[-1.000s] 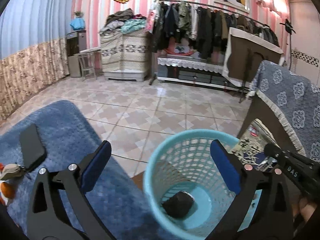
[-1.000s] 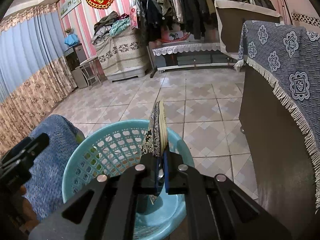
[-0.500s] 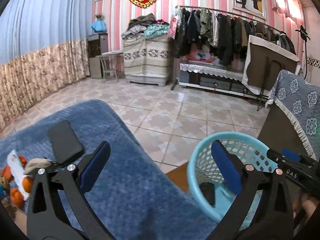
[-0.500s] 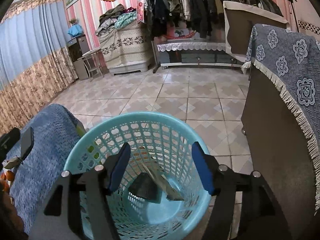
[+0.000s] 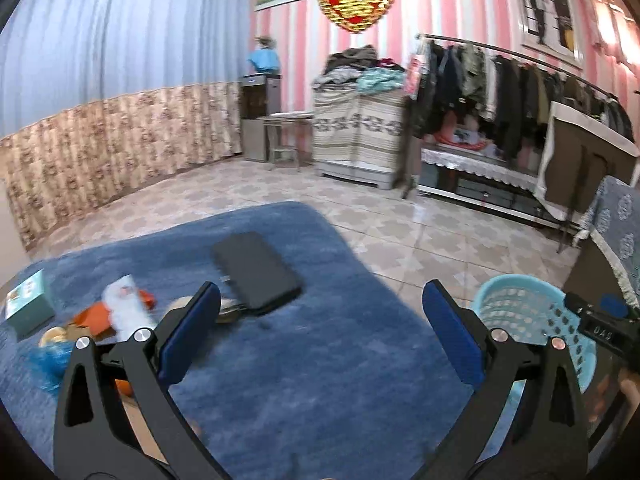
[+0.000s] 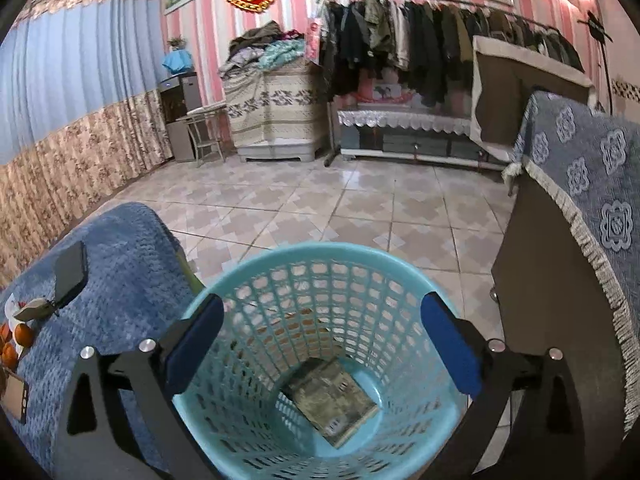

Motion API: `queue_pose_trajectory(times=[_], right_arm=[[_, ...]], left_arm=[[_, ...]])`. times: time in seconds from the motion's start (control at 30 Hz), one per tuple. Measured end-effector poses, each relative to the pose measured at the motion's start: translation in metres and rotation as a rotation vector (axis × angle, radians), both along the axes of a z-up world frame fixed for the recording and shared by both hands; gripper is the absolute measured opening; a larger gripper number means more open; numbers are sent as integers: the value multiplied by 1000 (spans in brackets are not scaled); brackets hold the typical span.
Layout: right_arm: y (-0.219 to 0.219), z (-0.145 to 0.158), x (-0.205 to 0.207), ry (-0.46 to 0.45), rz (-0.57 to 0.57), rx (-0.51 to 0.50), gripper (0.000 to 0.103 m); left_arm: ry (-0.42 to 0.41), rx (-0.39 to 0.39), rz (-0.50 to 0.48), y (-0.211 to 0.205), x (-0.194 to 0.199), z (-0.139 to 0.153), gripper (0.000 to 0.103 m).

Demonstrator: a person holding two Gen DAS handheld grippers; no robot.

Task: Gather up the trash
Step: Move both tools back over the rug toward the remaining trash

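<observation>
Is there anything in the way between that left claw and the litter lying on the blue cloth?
Nothing visible. The left gripper is open and empty, and only bare blue cloth lies between it and the wrappers at its left. The black phone lies just beyond them, partly over one scrap, and is probably not trash.

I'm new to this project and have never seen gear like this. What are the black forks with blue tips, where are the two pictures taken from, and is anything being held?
No robot here: a person carries a hand-held gripper in each hand, each with a fisheye camera looking along its two blue-padded fingers. The left hand-held gripper is open and empty over a blue blanket holding a dark phone, a small box and wrappers. The right hand-held gripper has just been opening above the turquoise basket, nothing between its pads; a patterned packet lies at the bottom.
</observation>
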State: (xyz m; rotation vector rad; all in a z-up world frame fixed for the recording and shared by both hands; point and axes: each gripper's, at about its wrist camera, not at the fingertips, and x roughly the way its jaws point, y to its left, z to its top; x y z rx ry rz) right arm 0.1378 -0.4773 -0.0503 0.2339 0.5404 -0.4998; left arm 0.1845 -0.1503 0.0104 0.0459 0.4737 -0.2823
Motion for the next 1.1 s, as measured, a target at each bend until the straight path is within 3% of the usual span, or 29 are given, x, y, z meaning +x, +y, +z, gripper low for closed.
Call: queue_pose_trajectory(times=[0.43,0.6,0.83,1.1], right_arm=[[81,10,20,-41,165,-24,98],[117,2,28,-12,255,-29,98],[158,-6,37,38,333,-117,98],[175,-16,47,67,366,-111,98]], left_arm=[[38,-10,198,135,-20,-15,98],[83,2,278,186,-25,-41,98],[157,6,344,232,-26,-75,98],[203,-23,373,271,-18,-91,97]])
